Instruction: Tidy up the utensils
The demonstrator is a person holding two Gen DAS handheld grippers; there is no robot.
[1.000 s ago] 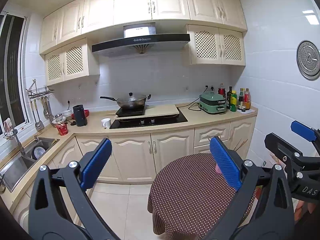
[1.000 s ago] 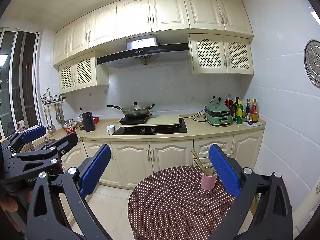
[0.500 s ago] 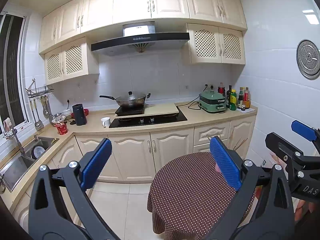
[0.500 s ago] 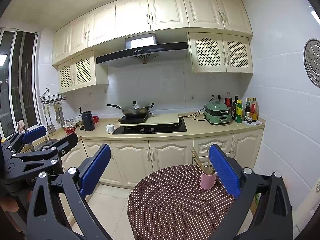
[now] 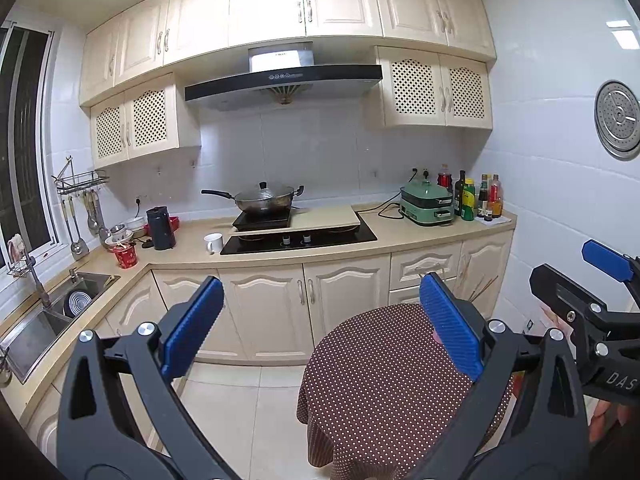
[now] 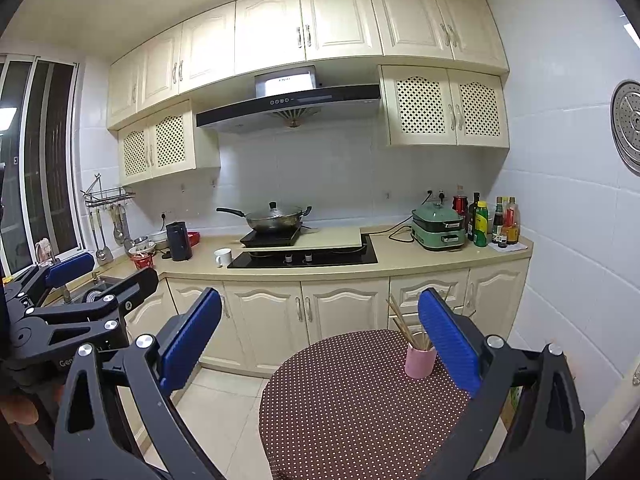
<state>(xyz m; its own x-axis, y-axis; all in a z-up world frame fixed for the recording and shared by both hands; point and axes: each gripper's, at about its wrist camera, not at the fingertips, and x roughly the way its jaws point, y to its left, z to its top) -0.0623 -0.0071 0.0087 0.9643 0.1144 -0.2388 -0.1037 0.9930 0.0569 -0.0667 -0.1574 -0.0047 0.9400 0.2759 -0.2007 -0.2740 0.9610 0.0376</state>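
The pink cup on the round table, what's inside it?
The pink cup holds a bundle of wooden chopsticks that lean out to the left above its rim. Their lower ends are hidden by the cup wall, and whether anything else is inside cannot be seen.

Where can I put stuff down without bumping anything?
The dotted tablecloth is bare left of the pink cup of chopsticks. The counter between stove and green cooker is free. The sink corner is crowded.

A lidded wok [image 6: 275, 218] sits on a black hob [image 6: 304, 257] under the range hood [image 6: 288, 106] — a white mug [image 6: 223, 257] and black kettle [image 6: 179, 241] stand left of it. A green cooker [image 6: 439, 227] and bottles [image 6: 494, 222] stand right; a sink [image 5: 48, 316] lies far left.
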